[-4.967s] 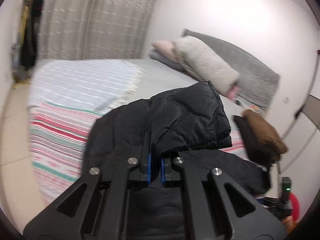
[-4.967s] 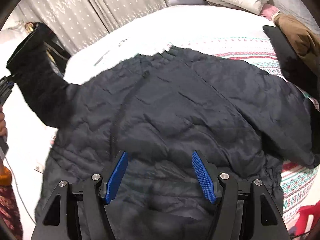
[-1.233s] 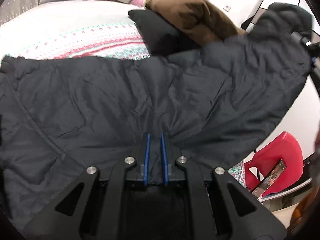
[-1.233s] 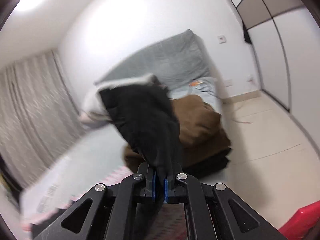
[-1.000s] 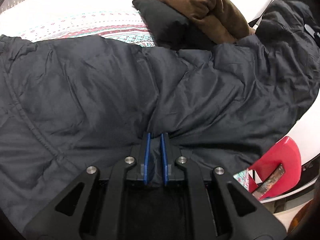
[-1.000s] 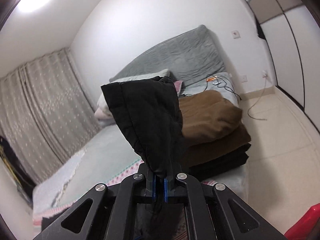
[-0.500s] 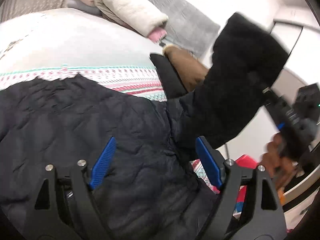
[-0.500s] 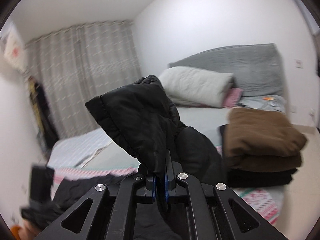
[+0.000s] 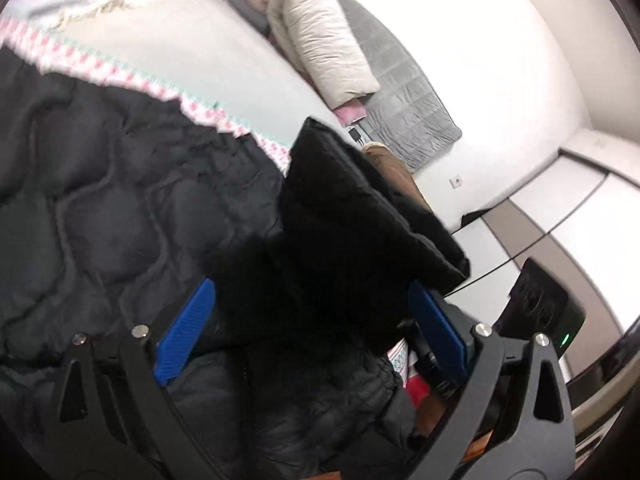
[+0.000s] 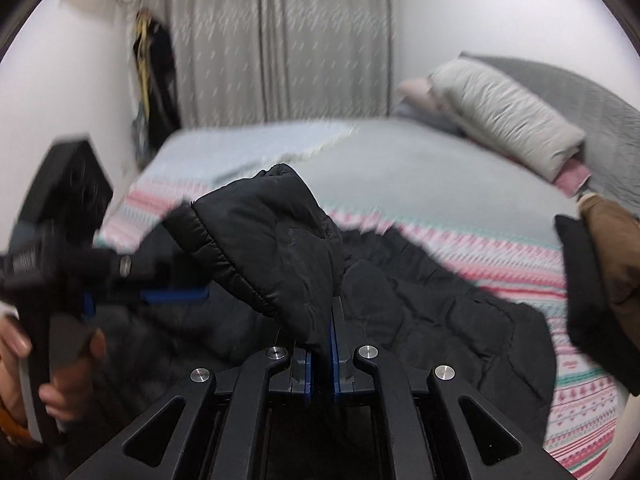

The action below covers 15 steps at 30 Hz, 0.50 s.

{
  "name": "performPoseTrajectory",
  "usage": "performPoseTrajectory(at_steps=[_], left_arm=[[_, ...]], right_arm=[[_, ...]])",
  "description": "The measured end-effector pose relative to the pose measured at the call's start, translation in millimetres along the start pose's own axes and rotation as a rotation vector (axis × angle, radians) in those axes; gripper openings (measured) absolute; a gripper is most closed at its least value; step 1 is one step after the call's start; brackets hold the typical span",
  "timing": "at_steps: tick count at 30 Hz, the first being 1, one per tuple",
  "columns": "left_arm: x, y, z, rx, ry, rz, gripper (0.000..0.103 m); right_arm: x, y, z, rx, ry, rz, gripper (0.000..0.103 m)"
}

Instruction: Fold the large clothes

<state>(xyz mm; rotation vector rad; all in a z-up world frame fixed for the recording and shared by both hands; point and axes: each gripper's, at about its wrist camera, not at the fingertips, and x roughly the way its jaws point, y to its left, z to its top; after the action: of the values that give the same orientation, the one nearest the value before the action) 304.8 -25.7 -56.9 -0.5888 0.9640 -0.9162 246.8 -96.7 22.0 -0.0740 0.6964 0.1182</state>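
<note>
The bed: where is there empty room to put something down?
The pale grey stretch of the bed, between the black jacket and the rolled duvet, is bare. It is crowded where the jacket spreads and at the right edge, where the brown and black folded clothes are stacked.

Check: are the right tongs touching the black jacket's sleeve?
Touching. Right wrist view shows the right tongs shut on the black jacket's sleeve, fabric pinched between the blue pads.

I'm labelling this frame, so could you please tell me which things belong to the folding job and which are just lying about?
In the job:
- black puffer jacket
- its sleeve, pinched in the right gripper
- left gripper, open

Lying about:
- rolled duvet
- brown folded stack
- striped blanket
- curtain
</note>
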Motion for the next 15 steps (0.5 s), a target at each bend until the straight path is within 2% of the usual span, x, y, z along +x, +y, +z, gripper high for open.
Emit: performPoseTrajectory(at_steps=[3,6,9,10,11,15], left_arm=[[4.0,12.0,-4.0,-0.051,0.004,0.004,0.097],[4.2,24.3,-5.5,-0.120,-0.008,-0.021,0.097],[-4.9,32.5,-2.6,-0.170,-0.046,-0.051,0.097],[-5.9,33.5,-1.8,-0.176,-0.058,-0.036,0.097],[-6.5,33.9,-1.5,-0.180,-0.060,-0.026,0.097],[-8.2,35.1,-2.8,-0.204,-0.070,-0.049,0.097]], right_arm=[[14.1,6.2,-10.6,-0.035,0.057,0.008,0.008],[20.4,5.3,-20.0,-0.047,0.131,0.092,0.016],[13.5,-0.2,-24.7,-0.042,0.153,0.168,0.034],[10.9,0.4,-26.9,-0.031,0.155,0.192,0.047],[5.2,-5.8,-27.7,-0.013,0.142,0.210,0.053],[-5.2,-33.1,-25.9,0.069,0.106,0.224,0.056]])
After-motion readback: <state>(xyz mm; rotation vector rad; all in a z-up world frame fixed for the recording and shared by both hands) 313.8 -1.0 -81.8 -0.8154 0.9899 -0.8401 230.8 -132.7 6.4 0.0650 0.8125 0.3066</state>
